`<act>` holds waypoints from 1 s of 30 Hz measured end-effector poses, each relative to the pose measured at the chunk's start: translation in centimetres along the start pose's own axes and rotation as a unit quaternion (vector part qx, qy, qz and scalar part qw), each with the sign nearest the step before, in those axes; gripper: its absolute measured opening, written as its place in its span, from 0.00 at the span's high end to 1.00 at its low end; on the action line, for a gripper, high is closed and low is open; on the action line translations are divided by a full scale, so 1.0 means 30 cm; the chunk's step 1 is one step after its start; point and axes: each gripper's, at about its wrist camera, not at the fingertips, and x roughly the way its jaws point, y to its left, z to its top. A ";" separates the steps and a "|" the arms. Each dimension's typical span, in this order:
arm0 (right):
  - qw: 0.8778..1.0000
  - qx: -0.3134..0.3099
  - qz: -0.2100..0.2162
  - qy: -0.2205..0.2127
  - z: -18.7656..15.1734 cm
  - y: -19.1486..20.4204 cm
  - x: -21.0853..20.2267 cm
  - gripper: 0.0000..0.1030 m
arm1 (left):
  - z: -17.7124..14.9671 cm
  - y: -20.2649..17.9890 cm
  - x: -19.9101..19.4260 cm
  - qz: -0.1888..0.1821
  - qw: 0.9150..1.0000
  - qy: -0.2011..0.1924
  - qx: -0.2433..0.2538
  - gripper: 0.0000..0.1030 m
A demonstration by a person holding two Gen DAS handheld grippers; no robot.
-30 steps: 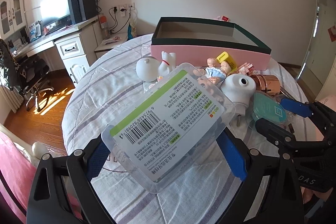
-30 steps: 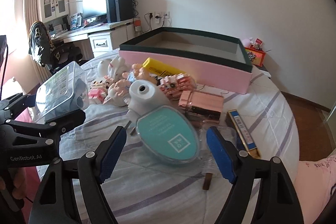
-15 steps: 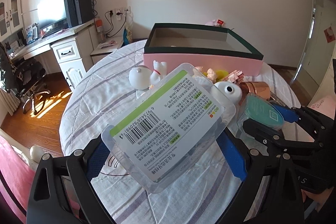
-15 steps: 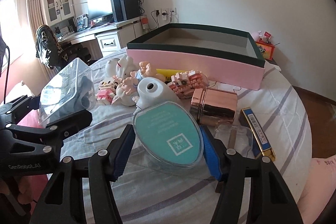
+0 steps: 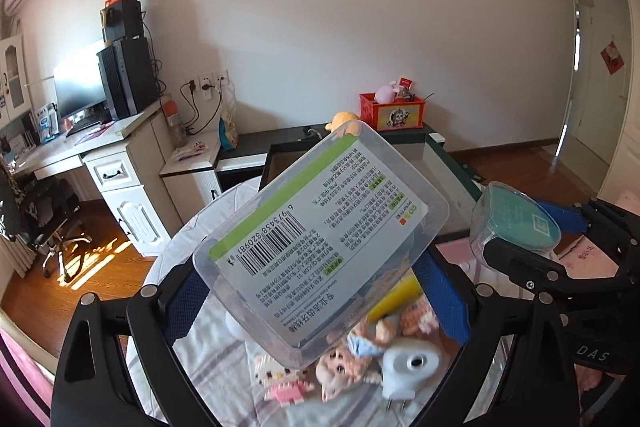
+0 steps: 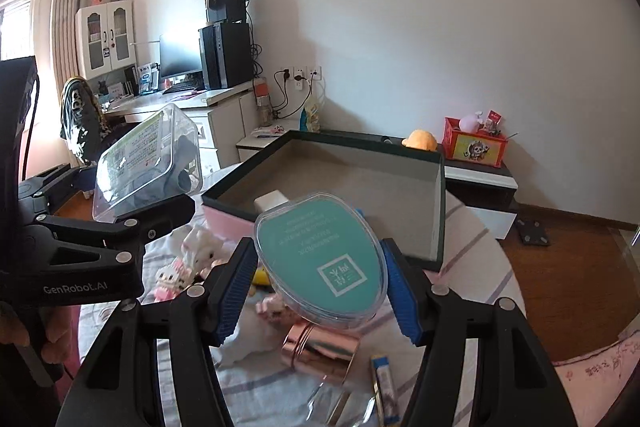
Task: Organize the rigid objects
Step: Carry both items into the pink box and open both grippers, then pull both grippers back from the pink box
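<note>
My left gripper (image 5: 316, 291) is shut on a clear plastic box with a green-and-white barcode label (image 5: 320, 239), held up above the table. The same box (image 6: 144, 163) shows at the left of the right wrist view. My right gripper (image 6: 320, 287) is shut on an oval clear case with a teal insert (image 6: 320, 255), lifted off the cloth; that oval case (image 5: 516, 223) appears at the right in the left wrist view. Ahead lies the open pink box with a dark green rim (image 6: 438, 211), a white block (image 6: 272, 201) inside it.
On the striped tablecloth (image 6: 476, 259) below lie small toy figures (image 5: 352, 355), a white plug device (image 5: 408, 367), a rose-gold tin (image 6: 320, 349), a blue-edged bar (image 6: 384, 387) and a yellow item (image 5: 396, 297). A desk (image 6: 192, 103) and low cabinet (image 6: 480, 175) stand behind.
Both grippers rose with their loads and moved toward the pink box. The right gripper closed on the oval teal case and lifted it off the table.
</note>
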 end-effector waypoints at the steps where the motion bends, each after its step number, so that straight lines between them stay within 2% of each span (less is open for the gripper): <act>1: 1.000 0.000 -0.003 0.004 0.029 -0.018 0.033 0.38 | 0.032 -0.004 0.038 0.000 1.000 0.003 0.003 0.07; 6: 0.999 0.009 -0.024 0.035 0.096 -0.092 0.202 0.38 | 0.136 -0.028 0.284 0.001 0.998 0.052 0.018 0.07; 10: 0.995 0.032 -0.041 0.081 0.092 -0.172 0.345 0.38 | 0.132 -0.039 0.475 -0.013 0.993 0.116 0.015 0.07; 12: 0.993 0.037 -0.044 0.100 0.076 -0.195 0.394 0.38 | 0.114 -0.053 0.532 -0.007 0.990 0.138 0.024 0.07; 16: 0.991 0.039 -0.049 0.123 0.046 -0.211 0.440 0.38 | 0.085 -0.087 0.582 0.000 0.987 0.156 0.042 0.07; 22: 0.990 0.054 -0.052 0.119 0.038 -0.212 0.405 0.38 | 0.079 -0.097 0.563 0.004 0.983 0.180 0.035 0.06; 23: 0.991 0.056 -0.053 0.112 0.048 -0.209 0.390 0.37 | 0.079 -0.096 0.540 0.006 0.984 0.175 0.032 0.06; 26: 0.994 0.054 -0.062 0.075 0.061 -0.185 0.292 0.21 | 0.085 -0.091 0.452 0.018 0.989 0.142 0.031 0.02; 28: 0.995 0.053 -0.061 0.058 0.068 -0.166 0.215 0.20 | 0.086 -0.079 0.383 0.009 0.992 0.126 0.023 0.01; 30: 0.996 0.055 -0.064 0.042 0.071 -0.144 0.141 0.20 | 0.078 -0.067 0.290 0.020 0.994 0.103 0.015 0.01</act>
